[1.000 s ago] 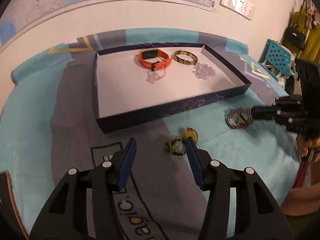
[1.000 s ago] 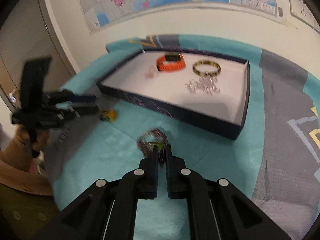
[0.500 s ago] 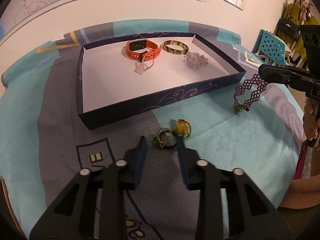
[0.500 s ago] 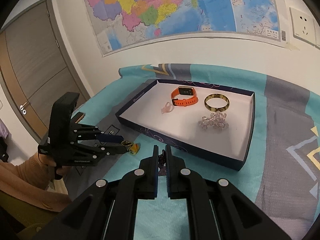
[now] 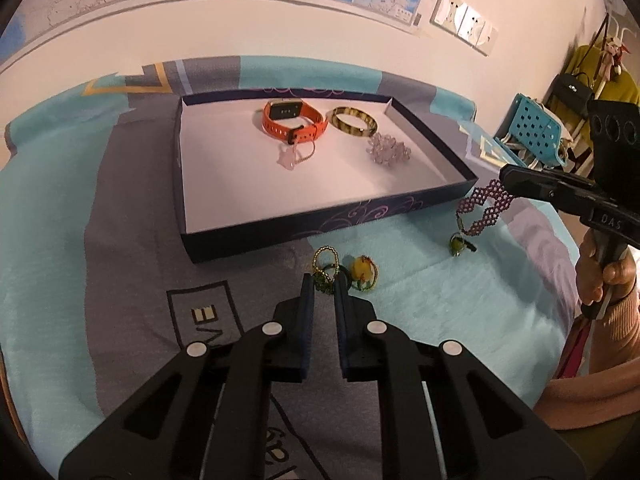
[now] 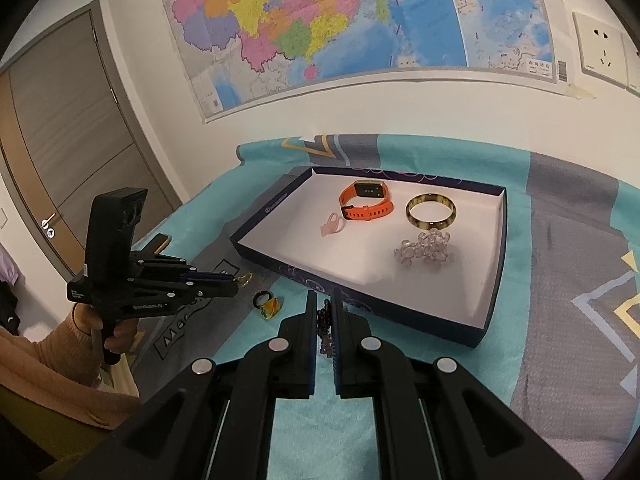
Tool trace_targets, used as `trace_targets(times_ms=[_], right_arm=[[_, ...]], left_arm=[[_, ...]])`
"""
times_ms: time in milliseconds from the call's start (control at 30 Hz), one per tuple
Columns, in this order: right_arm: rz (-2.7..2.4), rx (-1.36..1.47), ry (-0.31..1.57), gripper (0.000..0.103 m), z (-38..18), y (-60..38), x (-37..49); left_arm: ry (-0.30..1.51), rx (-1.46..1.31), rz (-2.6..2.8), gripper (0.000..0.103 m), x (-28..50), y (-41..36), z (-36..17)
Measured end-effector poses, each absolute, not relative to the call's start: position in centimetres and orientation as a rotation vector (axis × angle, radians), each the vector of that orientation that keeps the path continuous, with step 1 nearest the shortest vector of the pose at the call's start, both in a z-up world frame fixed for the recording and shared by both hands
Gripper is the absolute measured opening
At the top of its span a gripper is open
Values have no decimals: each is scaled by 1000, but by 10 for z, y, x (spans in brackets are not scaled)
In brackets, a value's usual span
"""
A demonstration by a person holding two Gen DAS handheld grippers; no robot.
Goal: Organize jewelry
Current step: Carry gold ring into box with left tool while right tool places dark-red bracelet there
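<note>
My left gripper (image 5: 323,280) is low over the cloth, its jaws closing, pads pressed on a gold and green beaded ring (image 5: 325,268). A yellow ring (image 5: 363,270) lies just right of it. My right gripper (image 6: 323,300) is shut on a purple beaded bracelet (image 6: 325,330). In the left wrist view that bracelet (image 5: 485,207) hangs from the right gripper (image 5: 505,176) beside the tray's near right corner, its green charm (image 5: 458,243) down at the cloth. The dark blue tray (image 5: 320,224) holds an orange watch (image 5: 294,122), an amber bangle (image 5: 354,121), a clear crystal bracelet (image 5: 389,150) and a pink charm (image 5: 290,159).
A teal and grey patterned cloth (image 5: 420,312) covers the surface. A wall with a map (image 6: 320,20) stands right behind the tray. A door (image 6: 60,140) is at the left, a teal perforated basket (image 5: 536,128) at the far right. A person's hand (image 5: 600,276) holds the right gripper.
The left jaws have closed from wide apart onto the gold and green ring. The right gripper has lifted the purple bracelet off the cloth and now holds it hanging.
</note>
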State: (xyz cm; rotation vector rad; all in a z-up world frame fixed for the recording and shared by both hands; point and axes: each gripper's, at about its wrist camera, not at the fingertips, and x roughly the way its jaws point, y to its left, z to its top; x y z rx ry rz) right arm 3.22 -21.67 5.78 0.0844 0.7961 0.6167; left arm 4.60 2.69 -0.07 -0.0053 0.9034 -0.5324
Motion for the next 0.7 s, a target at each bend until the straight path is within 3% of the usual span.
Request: trace_targets(times_ms=[700], right_arm=[[611,93,746,5,74,-219,46]], left_arm=[[837,16,-553,11,55,13,23]])
